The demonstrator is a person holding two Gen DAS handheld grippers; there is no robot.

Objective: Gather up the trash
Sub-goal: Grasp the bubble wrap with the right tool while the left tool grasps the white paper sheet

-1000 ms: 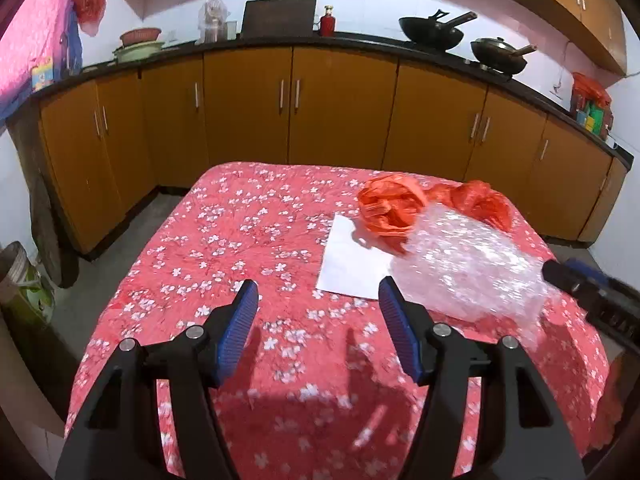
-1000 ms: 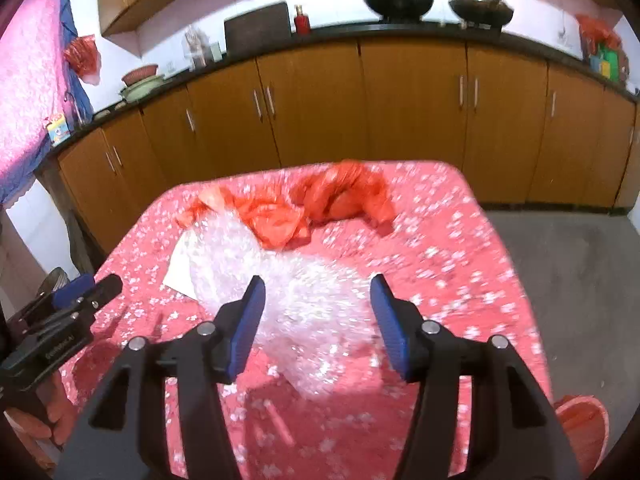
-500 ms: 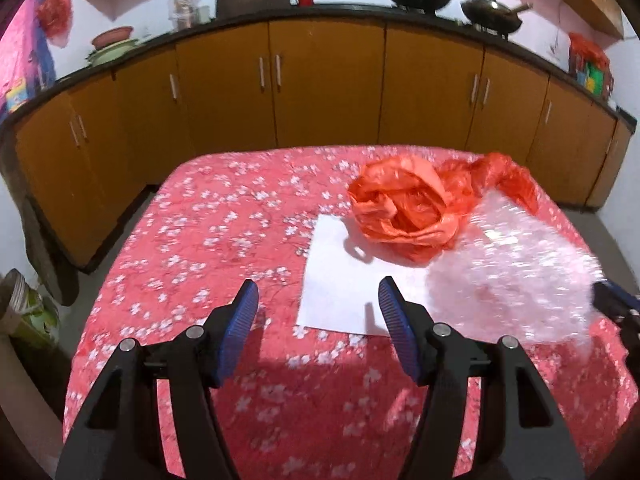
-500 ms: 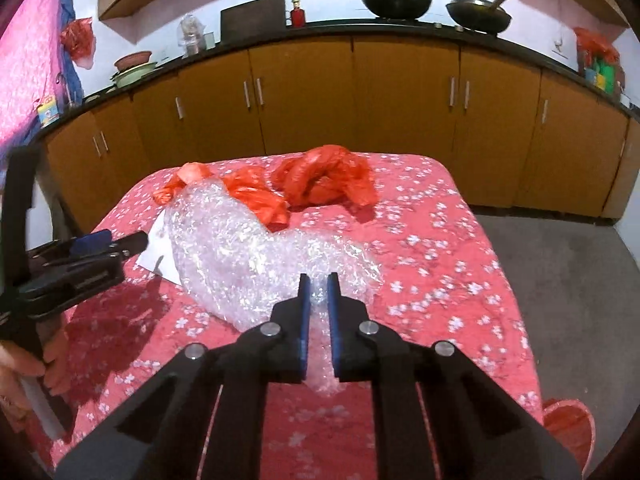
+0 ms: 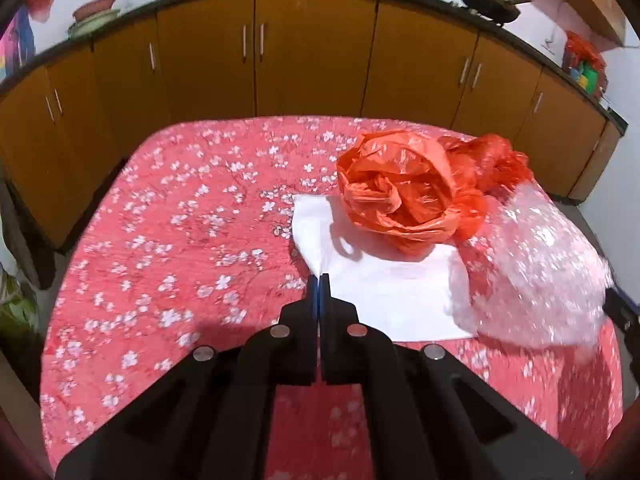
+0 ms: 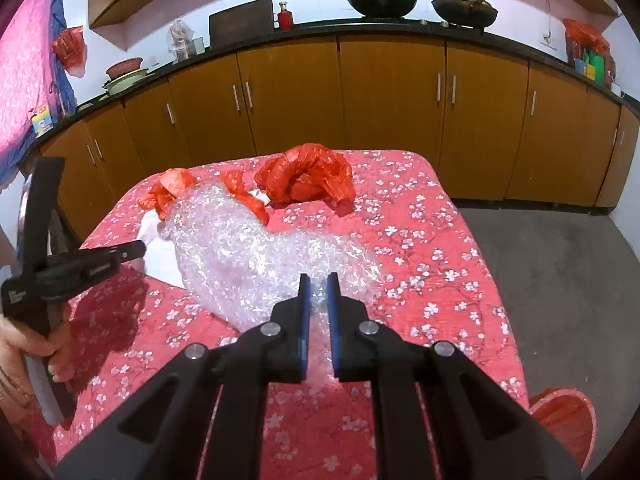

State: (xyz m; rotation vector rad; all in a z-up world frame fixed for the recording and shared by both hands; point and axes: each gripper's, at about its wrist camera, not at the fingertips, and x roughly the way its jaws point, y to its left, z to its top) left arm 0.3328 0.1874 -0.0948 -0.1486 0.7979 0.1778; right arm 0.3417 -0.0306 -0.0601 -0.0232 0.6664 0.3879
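Note:
My left gripper (image 5: 319, 280) is shut on the near corner of a white paper sheet (image 5: 384, 300) lying on the red floral tablecloth (image 5: 180, 240). A crumpled orange plastic bag (image 5: 404, 196) sits on the sheet's far side. My right gripper (image 6: 318, 280) is shut on a clear bubble wrap sheet (image 6: 256, 256), which also shows at the right of the left wrist view (image 5: 536, 280). Another orange bag (image 6: 308, 178) lies behind the bubble wrap. The left gripper shows at the left of the right wrist view (image 6: 132, 250).
Brown kitchen cabinets (image 6: 392, 104) run behind the table under a dark counter with two woks (image 6: 382, 0). A red bin with an orange liner (image 6: 560, 420) stands on the floor at the table's near right corner. Grey floor (image 6: 560, 272) lies to the right.
My left gripper moved forward and shut on the paper's corner. My right gripper shut on the bubble wrap half a second ago and still holds it.

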